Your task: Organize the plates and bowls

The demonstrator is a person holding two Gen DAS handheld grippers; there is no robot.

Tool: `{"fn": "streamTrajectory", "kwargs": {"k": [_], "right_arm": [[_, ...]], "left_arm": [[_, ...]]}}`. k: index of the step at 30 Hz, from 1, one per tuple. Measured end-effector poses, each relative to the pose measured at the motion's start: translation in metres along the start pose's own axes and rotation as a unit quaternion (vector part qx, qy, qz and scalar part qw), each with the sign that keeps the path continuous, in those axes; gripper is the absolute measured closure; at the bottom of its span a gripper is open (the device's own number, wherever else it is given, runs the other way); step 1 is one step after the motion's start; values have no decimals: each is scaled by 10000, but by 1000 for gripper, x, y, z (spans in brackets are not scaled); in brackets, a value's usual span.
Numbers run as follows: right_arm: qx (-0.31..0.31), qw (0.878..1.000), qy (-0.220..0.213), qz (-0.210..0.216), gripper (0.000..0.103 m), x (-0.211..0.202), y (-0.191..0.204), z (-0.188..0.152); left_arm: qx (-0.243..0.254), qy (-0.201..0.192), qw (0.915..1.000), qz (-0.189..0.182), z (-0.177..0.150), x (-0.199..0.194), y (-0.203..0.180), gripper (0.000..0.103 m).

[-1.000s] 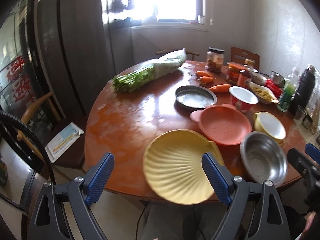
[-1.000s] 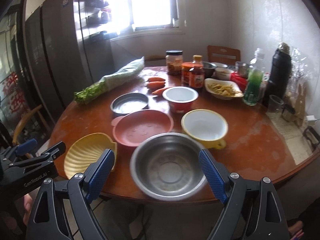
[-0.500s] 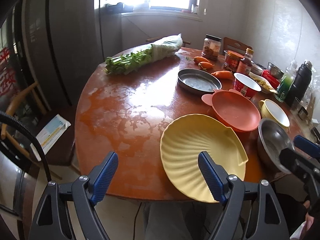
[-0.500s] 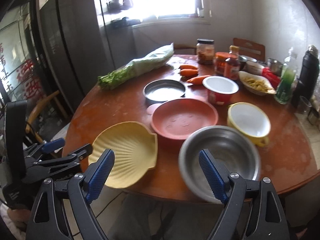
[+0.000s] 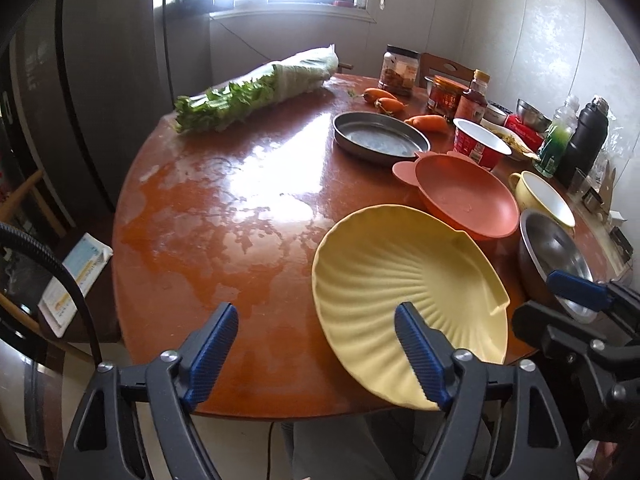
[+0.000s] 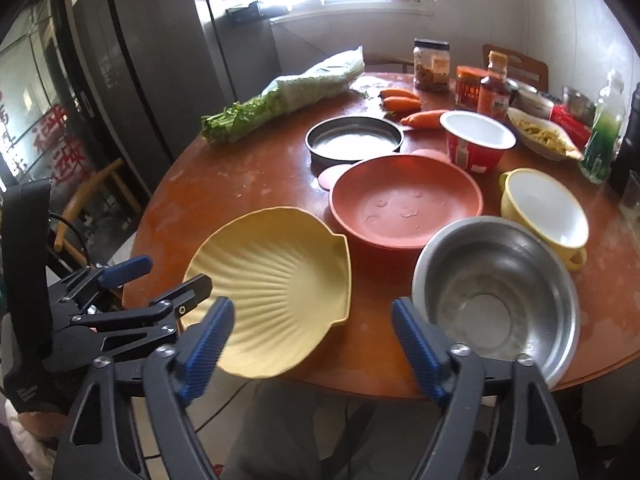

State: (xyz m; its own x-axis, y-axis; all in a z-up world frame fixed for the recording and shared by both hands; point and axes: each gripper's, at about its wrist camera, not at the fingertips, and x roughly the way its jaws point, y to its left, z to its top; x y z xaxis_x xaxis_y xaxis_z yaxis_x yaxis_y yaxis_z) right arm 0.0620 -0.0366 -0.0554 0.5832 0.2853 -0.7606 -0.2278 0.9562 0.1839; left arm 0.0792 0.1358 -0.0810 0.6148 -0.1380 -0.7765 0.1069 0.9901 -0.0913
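Observation:
A yellow shell-shaped plate (image 5: 404, 276) (image 6: 276, 284) lies at the near edge of the round red table (image 5: 224, 208), overhanging it. Behind it sit a terracotta plate (image 5: 464, 200) (image 6: 404, 200), a steel bowl (image 5: 556, 256) (image 6: 496, 292), a yellow bowl (image 5: 544, 200) (image 6: 544, 216), a red-and-white bowl (image 5: 480, 144) (image 6: 476, 140) and a round steel pan (image 5: 380, 136) (image 6: 354, 140). My left gripper (image 5: 316, 352) is open, left of the shell plate, its right finger over the plate's near rim. My right gripper (image 6: 312, 344) is open, between shell plate and steel bowl.
A bagged bundle of greens (image 5: 256, 92), carrots (image 5: 384, 100), jars and sauce bottles (image 6: 468, 76), a dish of food (image 6: 540, 132), a green bottle (image 6: 604, 136) and a black flask (image 5: 584, 140) crowd the far and right side. A wooden chair (image 6: 88, 200) and dark cabinets stand left.
Both grippers have drifted left and closer to the table edge. The left gripper now sits nearer the shell plate; the right gripper has shifted from the steel bowl toward the shell plate.

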Motion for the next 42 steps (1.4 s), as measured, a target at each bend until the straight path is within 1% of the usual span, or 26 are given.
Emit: {"fn": "streamTrajectory", "kwargs": {"k": [2, 5, 8, 12, 14, 15, 16, 19, 21, 23, 25, 28, 29, 30, 31, 33, 34, 38, 42], "right_arm": [[-7, 10000, 67, 32, 24, 6, 1, 0], [8, 9999, 130, 105, 25, 10, 1, 0], [17, 9998, 156, 150, 25, 13, 2, 2], [44, 9995, 258, 168, 26, 21, 1, 2], [43, 9994, 312, 146, 29, 25, 0, 1], [28, 9993, 353, 138, 36, 27, 1, 1], [11, 9991, 395, 123, 39, 29, 1, 0], [-5, 9988, 469, 109, 42, 35, 2, 0], [11, 9987, 490, 119, 44, 38, 0, -1], [26, 9986, 507, 111, 47, 39, -1, 0], [23, 9986, 521, 91, 53, 40, -1, 0], [-17, 9984, 557, 39, 58, 41, -1, 0], [-16, 9984, 568, 25, 59, 42, -1, 0], [-4, 9983, 582, 9, 62, 42, -2, 0], [5, 9982, 594, -4, 66, 43, -3, 0], [38, 9981, 614, -30, 71, 44, -6, 0], [42, 9981, 611, -40, 72, 45, -6, 0], [7, 9982, 605, -55, 72, 45, -4, 1], [-16, 9982, 600, -84, 77, 47, -2, 3]], "left_arm": [[-32, 89, 9999, -89, 0, 5, 2, 34], [-23, 260, 9993, -276, -1, 14, 2, 36], [-22, 357, 9985, -423, -3, 19, 0, 36], [-6, 375, 9980, -502, 1, 21, -4, 36], [37, 408, 9978, -528, 3, 23, -6, 36], [95, 457, 9975, -523, 4, 25, -8, 36], [133, 487, 9975, -497, 4, 27, -9, 37], [271, 455, 9979, -369, 4, 28, -12, 41], [309, 464, 9975, -428, 5, 28, -13, 43], [282, 469, 9973, -495, 5, 28, -13, 49], [288, 484, 9973, -473, 6, 28, -13, 52], [324, 489, 9975, -402, 7, 29, -15, 55], [318, 482, 9976, -383, 7, 29, -14, 57], [317, 469, 9978, -358, 7, 29, -14, 59], [322, 467, 9979, -319, 7, 28, -13, 63], [281, 474, 9979, -330, 6, 27, -10, 67], [247, 478, 9980, -339, 6, 27, -8, 69], [165, 465, 9983, -309, 7, 27, -3, 71], [137, 470, 9985, -256, 7, 27, 1, 73]]}}
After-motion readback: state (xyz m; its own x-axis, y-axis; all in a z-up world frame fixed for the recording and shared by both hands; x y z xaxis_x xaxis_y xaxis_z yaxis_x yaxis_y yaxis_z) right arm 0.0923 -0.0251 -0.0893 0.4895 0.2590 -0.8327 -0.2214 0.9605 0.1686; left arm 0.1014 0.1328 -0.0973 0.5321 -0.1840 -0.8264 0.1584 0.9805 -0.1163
